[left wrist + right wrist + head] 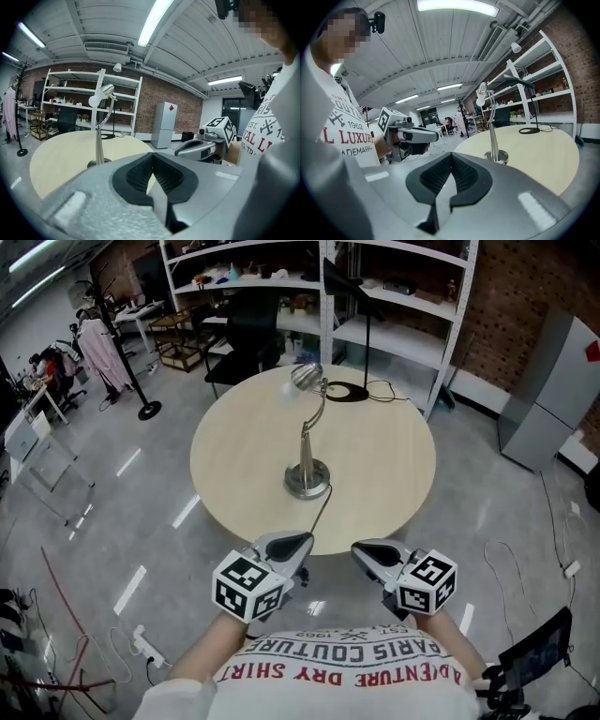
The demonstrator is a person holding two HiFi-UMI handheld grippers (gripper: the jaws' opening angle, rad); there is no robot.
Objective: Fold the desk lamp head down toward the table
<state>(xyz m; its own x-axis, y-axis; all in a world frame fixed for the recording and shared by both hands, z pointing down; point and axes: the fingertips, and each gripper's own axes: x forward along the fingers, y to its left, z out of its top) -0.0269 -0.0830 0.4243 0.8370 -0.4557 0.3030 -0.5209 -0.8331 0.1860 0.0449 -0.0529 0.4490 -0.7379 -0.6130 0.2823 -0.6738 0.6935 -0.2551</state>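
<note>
Left tool (292, 544): jaws closed, nothing between them. Right tool (367, 554): same, closed and empty. Both sit side by side close to the person's shirt (347, 657), just short of the near edge of the round tabletop (398, 460). Neither touches anything.

Desk lamp (307, 442) stands upright about mid-tabletop on its round metal base (307, 480). The lamp head (305, 377) is up high on the curved neck, so the fold has not started. The cord (324, 510) runs from the base to the near edge, between the tools.

Step in hand, as I read it: the approach. Suggestions:
- Open the jaws before reaching the lamp, not at it.
- One tool pins the base or lower stem, since the base looks small enough to slide or tip.
- The other takes the neck just below the head and brings it down along the bend, slowly.
- Keep clear of the cord.
- Ignore the black lamp (349, 390) at the far edge.
</note>
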